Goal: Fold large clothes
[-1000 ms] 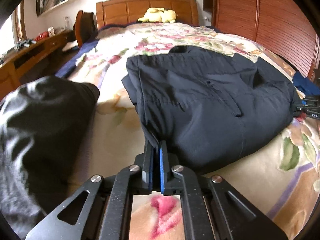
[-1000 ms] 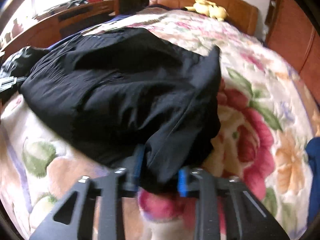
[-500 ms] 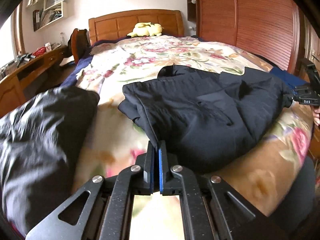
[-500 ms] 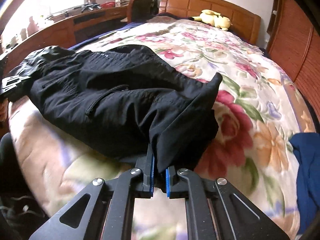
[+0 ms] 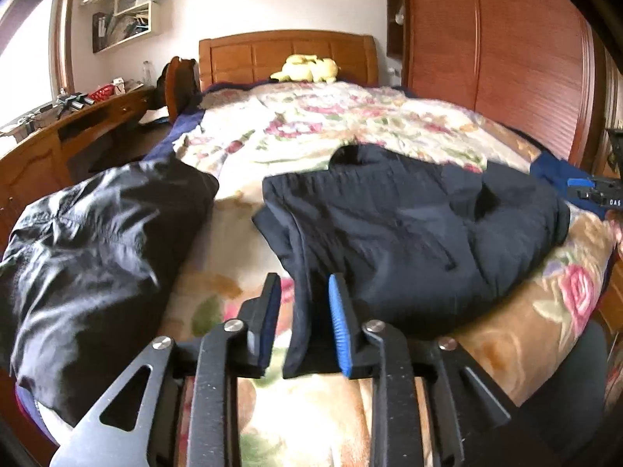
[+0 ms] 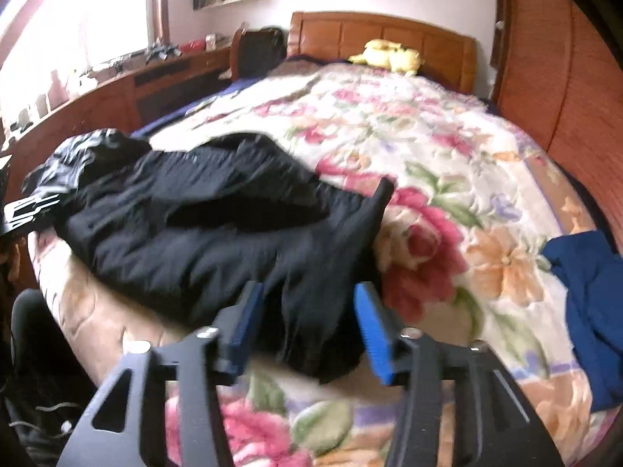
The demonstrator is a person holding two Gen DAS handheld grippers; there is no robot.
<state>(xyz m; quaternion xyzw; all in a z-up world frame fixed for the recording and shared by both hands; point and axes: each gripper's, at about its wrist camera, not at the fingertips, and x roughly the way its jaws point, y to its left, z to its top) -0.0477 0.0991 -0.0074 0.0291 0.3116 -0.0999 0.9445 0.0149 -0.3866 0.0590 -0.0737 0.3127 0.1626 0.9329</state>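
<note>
Dark navy trousers (image 5: pixel 409 233), woven matte cloth, folded into a broad rumpled slab with visible seams and a slit pocket, lie across the near end of the bed, spanning the middle of the left wrist view and the centre-left of the right wrist view. Bedspread (image 5: pixel 311 124), quilted, cream ground with pink, orange and green floral print, soft and puffy. Left hand-held gripper (image 5: pixel 305 323), black metal arms with ribbed blue pads (image 5: pixel 338 323), bottom centre of its frame: its jaws have just been opening and stand apart, a hanging edge of the trousers between them, not squeezed. Right hand-held gripper (image 6: pixel 307 327), same make, bottom centre of its own frame: its jaws have just been opening and stand wider, a bunched corner of the trousers lying loose between the pads. Black jacket (image 5: pixel 97 249), glossy crinkled fabric, heaped at the left of the left wrist view, beside the trousers but apart. Blue garment (image 6: pixel 588 303), soft, crumpled, at the right edge of the right wrist view. Headboard (image 5: pixel 288 54), panelled orange-brown wood, upper centre, with a yellow plush toy (image 5: pixel 307 68) before it. Wardrobe (image 5: pixel 498 58), ribbed reddish wood, upper right. Wooden tabletop (image 5: pixel 78 113) with small clutter, left.
</note>
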